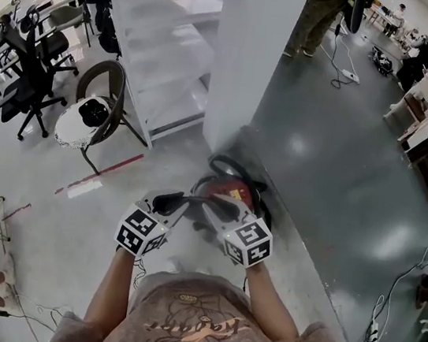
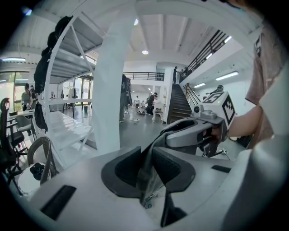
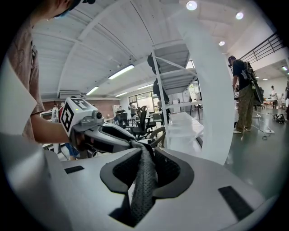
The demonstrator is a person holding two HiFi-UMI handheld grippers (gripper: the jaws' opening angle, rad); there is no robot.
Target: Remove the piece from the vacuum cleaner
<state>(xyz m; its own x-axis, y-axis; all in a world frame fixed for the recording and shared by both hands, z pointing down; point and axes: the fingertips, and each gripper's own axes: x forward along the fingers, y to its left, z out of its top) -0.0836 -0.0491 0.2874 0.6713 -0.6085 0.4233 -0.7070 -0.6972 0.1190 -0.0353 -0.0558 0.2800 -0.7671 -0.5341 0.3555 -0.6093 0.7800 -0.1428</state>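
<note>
L gripper (image 2: 149, 166): jaws nearly closed, pinching one end of the dark mesh piece (image 2: 148, 178). R gripper (image 3: 146, 168) clamps the other end the same way. Piece's long axis runs L–R btwn them, just above the red vacuum cleaner (image 1: 235, 190), which sits at the foot of the pillar (image 1: 250, 60). Neither hand is nearer. Count: 1 piece, 1 vacuum, 2 grippers. Next pull is prob. up & away from the vac.

No legible text or numbers. Only square coded markers on cubes of left gripper (image 1: 191, 201) and right gripper (image 1: 211, 203); shirt (image 1: 198, 327) print unreadable
</note>
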